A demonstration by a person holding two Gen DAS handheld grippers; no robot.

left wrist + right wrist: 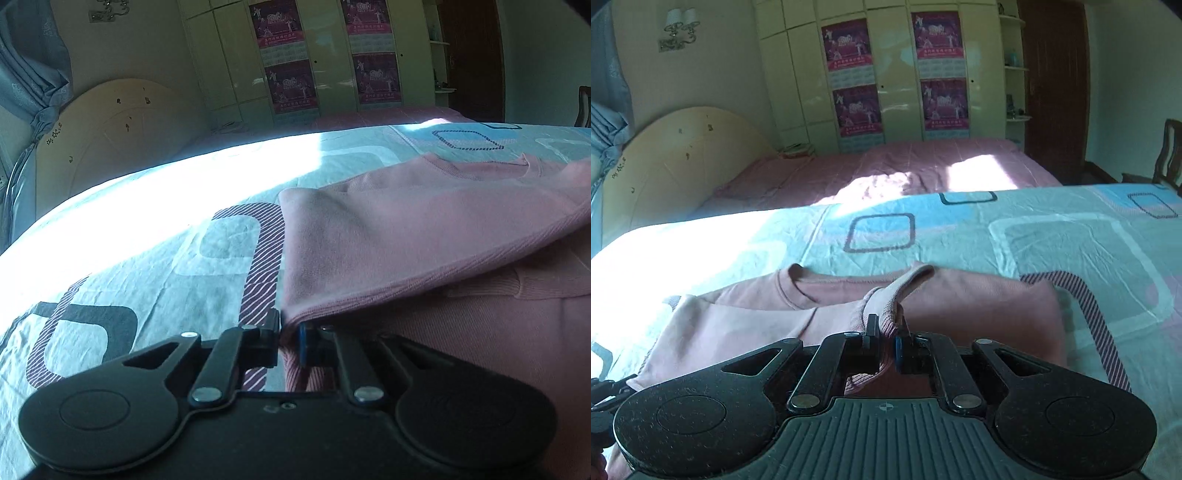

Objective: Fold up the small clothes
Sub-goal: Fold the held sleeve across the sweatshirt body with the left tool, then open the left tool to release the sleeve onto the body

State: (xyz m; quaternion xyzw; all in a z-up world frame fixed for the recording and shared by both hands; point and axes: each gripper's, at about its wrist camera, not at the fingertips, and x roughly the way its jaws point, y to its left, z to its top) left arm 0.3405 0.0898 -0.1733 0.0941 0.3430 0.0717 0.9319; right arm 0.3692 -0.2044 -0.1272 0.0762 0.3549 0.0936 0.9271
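Note:
A small pink sweatshirt point(424, 236) lies on the patterned bed sheet point(155, 258). My left gripper point(290, 334) is shut on the sweatshirt's left edge, and a fold of fabric rises from the jaws and drapes to the right over the body. In the right wrist view the pink sweatshirt point(979, 302) lies neck-up on the sheet, its collar toward the far side. My right gripper point(886, 338) is shut on a ribbed cuff or hem point(886, 306) that stands up between the jaws. The left gripper's tip shows at that view's left edge point(602, 402).
The sheet point(1052, 236) is light blue with rounded-square prints, sunlit on the left. Beyond it lies a second bed with a pink cover point(905, 166), a cream headboard point(683, 155), a wardrobe with posters point(897, 74), a dark door point(1056, 88) and a chair point(1167, 151).

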